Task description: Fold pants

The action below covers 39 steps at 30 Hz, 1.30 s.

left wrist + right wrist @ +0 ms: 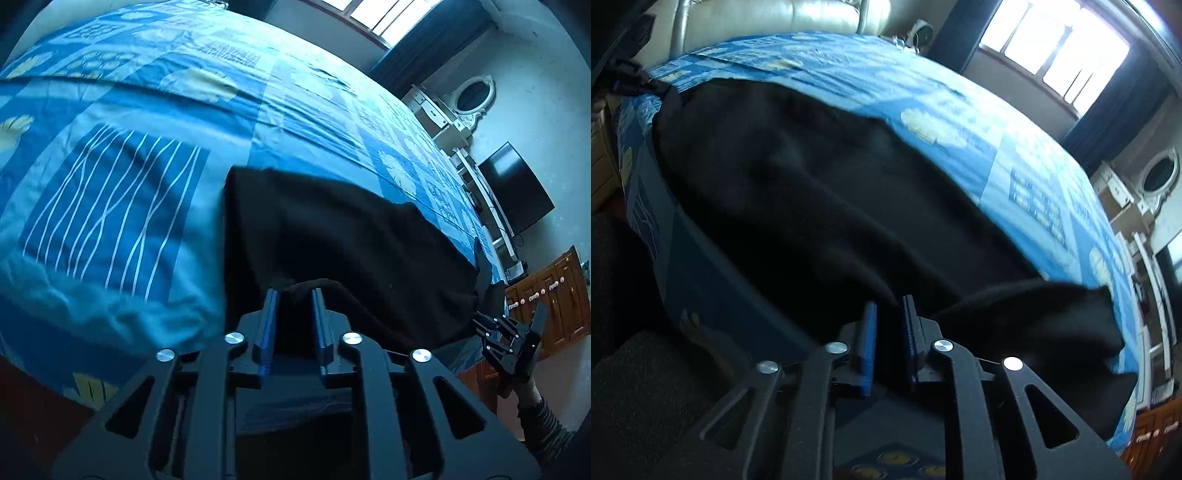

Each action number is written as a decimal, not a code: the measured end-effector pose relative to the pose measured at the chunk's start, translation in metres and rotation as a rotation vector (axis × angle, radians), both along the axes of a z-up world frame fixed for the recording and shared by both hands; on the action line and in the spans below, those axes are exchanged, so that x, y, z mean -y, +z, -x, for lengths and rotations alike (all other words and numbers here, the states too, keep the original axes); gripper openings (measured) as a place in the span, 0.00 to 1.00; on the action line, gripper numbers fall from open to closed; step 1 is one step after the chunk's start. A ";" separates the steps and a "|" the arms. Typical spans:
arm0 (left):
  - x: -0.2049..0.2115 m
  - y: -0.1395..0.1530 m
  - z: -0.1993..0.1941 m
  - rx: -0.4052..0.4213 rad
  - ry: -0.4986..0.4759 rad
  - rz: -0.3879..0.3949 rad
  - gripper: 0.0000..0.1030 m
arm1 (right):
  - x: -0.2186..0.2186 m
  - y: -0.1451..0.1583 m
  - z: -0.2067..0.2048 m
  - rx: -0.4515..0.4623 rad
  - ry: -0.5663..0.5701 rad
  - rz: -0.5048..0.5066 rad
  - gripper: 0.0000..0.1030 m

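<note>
Black pants lay stretched along the near edge of a bed covered in a blue patterned sheet, each end taken up by a hand-held gripper. The left gripper had its blue-padded fingers drawn close on a bunched fold of the dark cloth, which rose between the pads near the tips. The right gripper likewise pinched a ridge of the fabric between its narrow-set pads, the cloth running off from there across the mattress and another flap lying just to the right of the fingers. From the left wrist camera the right gripper appeared at the far end of the garment, beyond the bed's corner, held by a hand in a striped sleeve. A dark television screen hung on the wall beyond the bed, beside a white dresser with an oval mirror; wooden cabinet doors stood below, and daylight came through a window flanked by a dark curtain.
</note>
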<state>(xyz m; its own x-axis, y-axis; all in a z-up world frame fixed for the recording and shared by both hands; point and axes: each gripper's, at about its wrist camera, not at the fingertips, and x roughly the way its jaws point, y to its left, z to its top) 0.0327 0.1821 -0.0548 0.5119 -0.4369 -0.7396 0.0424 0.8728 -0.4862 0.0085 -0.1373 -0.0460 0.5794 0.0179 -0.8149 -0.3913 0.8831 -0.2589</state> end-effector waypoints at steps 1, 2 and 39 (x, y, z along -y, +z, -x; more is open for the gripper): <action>-0.004 -0.002 0.004 -0.007 0.011 0.023 0.32 | 0.004 0.002 0.001 -0.016 -0.010 -0.033 0.20; -0.011 -0.003 0.010 -0.013 0.033 0.065 0.39 | 0.010 0.004 0.002 -0.035 -0.026 -0.077 0.24; 0.079 0.008 -0.023 0.017 0.086 -0.152 0.65 | 0.409 -0.042 0.079 0.113 -1.386 -1.350 0.54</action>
